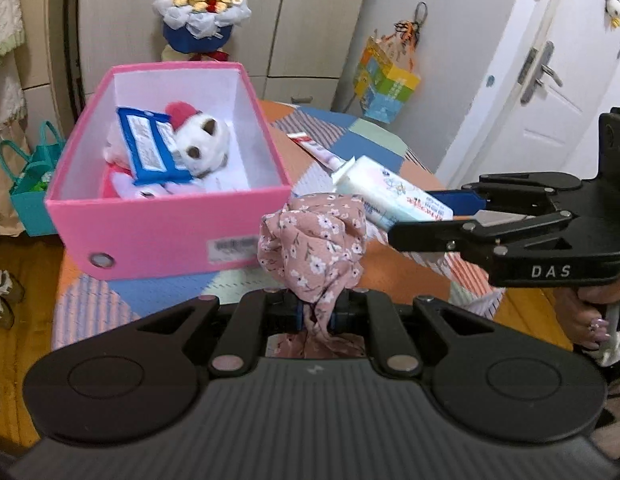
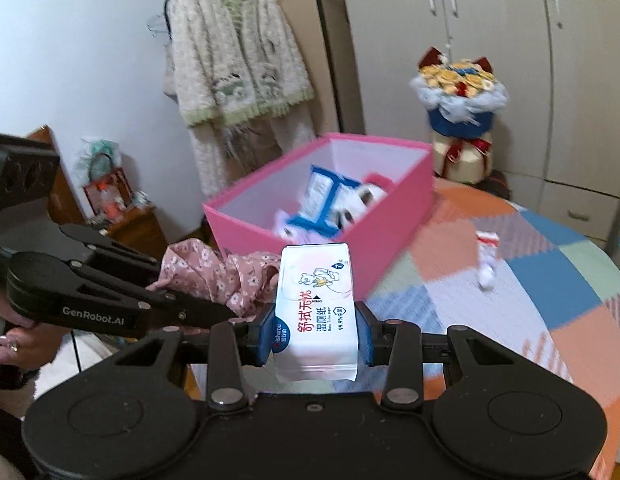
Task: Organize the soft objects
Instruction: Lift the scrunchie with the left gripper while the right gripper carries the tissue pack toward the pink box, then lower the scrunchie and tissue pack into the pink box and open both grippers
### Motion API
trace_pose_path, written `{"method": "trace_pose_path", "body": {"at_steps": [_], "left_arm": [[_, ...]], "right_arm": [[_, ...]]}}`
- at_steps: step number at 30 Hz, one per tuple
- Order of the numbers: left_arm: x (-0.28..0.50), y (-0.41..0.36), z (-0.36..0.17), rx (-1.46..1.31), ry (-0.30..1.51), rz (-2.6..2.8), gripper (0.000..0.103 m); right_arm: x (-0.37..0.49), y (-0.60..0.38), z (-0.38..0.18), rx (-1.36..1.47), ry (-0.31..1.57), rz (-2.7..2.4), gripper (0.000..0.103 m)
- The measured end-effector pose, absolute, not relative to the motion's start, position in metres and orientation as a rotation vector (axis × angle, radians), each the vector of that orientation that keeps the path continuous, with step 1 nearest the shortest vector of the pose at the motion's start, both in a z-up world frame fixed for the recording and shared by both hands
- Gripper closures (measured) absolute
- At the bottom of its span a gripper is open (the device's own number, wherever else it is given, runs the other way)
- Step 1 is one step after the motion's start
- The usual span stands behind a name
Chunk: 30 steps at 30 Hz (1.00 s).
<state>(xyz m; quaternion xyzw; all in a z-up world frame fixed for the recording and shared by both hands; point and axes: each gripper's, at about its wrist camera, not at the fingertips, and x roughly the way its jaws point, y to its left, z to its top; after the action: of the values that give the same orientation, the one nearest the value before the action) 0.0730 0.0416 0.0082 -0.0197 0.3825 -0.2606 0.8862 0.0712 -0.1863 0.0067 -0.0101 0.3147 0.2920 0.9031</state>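
Note:
My left gripper (image 1: 315,314) is shut on a pink floral cloth (image 1: 313,240), bunched up above the table in front of the pink box (image 1: 162,236). My right gripper (image 2: 317,338) is shut on a white wet-wipe pack (image 2: 315,312), held just right of the cloth and short of the box (image 2: 393,240). The pack also shows in the left wrist view (image 1: 389,194), and the cloth in the right wrist view (image 2: 218,276). The box holds a white plush toy (image 1: 202,146), a blue wipe pack (image 1: 150,150) and pink soft items.
A white tube with a red end (image 1: 315,148) lies on the patchwork tablecloth (image 2: 549,280) to the right of the box. A flower bouquet (image 1: 202,12) stands behind the box. A teal bag (image 1: 26,188) sits on the floor at left.

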Motion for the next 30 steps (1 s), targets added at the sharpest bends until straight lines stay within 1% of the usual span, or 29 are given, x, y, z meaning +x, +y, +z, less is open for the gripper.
{"method": "trace_pose_path", "body": {"at_steps": [4, 10, 17, 22, 25, 30], "left_arm": [[0.088, 0.053, 0.023, -0.024, 0.759, -0.515, 0.092], [0.122, 0.060, 0.041, 0.009, 0.644, -0.423, 0.092], [0.183, 0.057, 0.041, 0.039, 0.593, -0.311, 0.092], [0.243, 0.060, 0.027, -0.002, 0.651, -0.276, 0.092], [0.277, 0.064, 0.012, -0.017, 0.734, -0.232, 0.092], [0.305, 0.065, -0.007, -0.044, 0.802, -0.231, 0.092]], "right_arm": [[0.090, -0.174, 0.019, -0.005, 0.604, 0.614, 0.058], [0.130, -0.160, 0.035, -0.001, 0.539, 0.545, 0.058], [0.192, -0.139, 0.036, -0.045, 0.526, 0.468, 0.058], [0.238, -0.109, 0.019, -0.168, 0.540, 0.419, 0.058], [0.269, -0.097, 0.004, -0.228, 0.574, 0.391, 0.058], [0.307, -0.086, -0.012, -0.254, 0.650, 0.387, 0.058]]}}
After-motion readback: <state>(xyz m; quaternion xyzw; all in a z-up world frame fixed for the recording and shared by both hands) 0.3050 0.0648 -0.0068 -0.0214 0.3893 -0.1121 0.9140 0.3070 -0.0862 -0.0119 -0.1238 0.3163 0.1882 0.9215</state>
